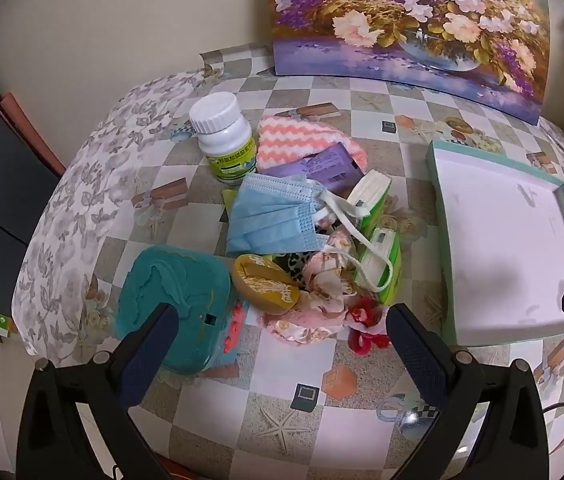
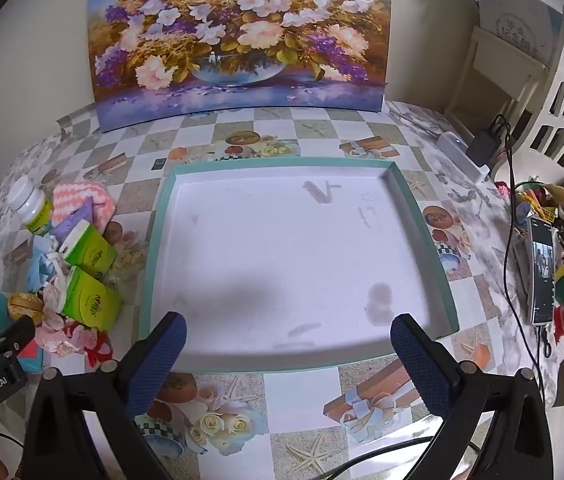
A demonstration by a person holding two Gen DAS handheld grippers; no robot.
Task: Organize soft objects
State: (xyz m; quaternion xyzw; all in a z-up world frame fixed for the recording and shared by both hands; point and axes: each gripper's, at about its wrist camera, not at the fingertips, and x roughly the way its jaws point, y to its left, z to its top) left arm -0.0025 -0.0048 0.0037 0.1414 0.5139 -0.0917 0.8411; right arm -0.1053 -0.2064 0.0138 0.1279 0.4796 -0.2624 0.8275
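Left gripper (image 1: pixel 282 344) hovering wide open, empty, over pile: pleated blue face mask (image 1: pixel 273 216), floral pink cloth (image 1: pixel 322 280). Right gripper (image 2: pixel 288 354) gaping, empty, above shallow teal-rimmed white tray (image 2: pixel 282 248).

Tablecloth (image 1: pixel 294 432): grey/white checks with starfish, gift-box and rose prints. Tray (image 2: pixel 426 216): teal rim, white inside with grey smudges. Mask (image 1: pixel 269 216) was light blue, white loops. Cloth (image 1: pixel 302 140): pink/white zigzag. Packet (image 1: pixel 330 166) purple. Bottle (image 1: pixel 223 136) white, green label. Tissue packs (image 2: pixel 89 280) lime green. Toy (image 1: pixel 169 300) teal, coral buttons. Soap (image 1: pixel 263 284) yellow. Scrunchie (image 1: pixel 366 320) red. Painting (image 2: pixel 237 36): purple, white, peach flowers. Gripper pads (image 2: pixel 157 360) dark blue, frames black.
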